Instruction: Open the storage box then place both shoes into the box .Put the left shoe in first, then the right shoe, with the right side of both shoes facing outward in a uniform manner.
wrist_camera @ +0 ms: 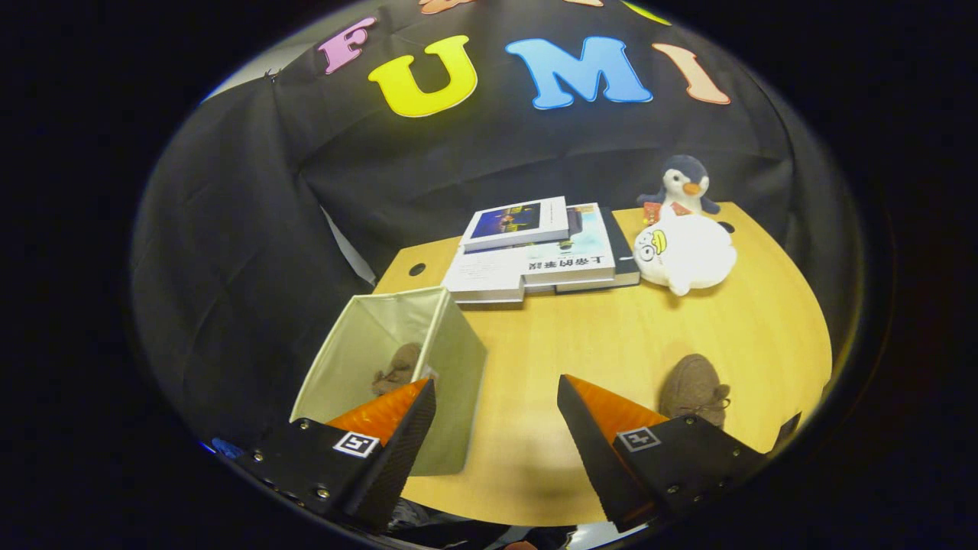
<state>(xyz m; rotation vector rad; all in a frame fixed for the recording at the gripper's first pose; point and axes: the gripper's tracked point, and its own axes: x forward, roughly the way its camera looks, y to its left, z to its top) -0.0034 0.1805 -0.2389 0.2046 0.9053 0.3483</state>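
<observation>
While the gripper [497, 416] hangs above the wooden table [581, 344] with its fingers spread wide and nothing between them, the storage box [451, 382] stands open to the left of the gap, its near corner behind the left fingertip [416, 412]. One brown shoe [399, 369] lies inside the box, on its floor. Beyond the box and to its right, a stack of books [535, 256] rests at the table's far side. Right of the box, past the bare tabletop between the fingers, the second brown shoe [694, 388] sits on the table just beyond the right finger. Far right of the box, two plush toys [684, 248] sit beside the books: a penguin behind a white round one.
</observation>
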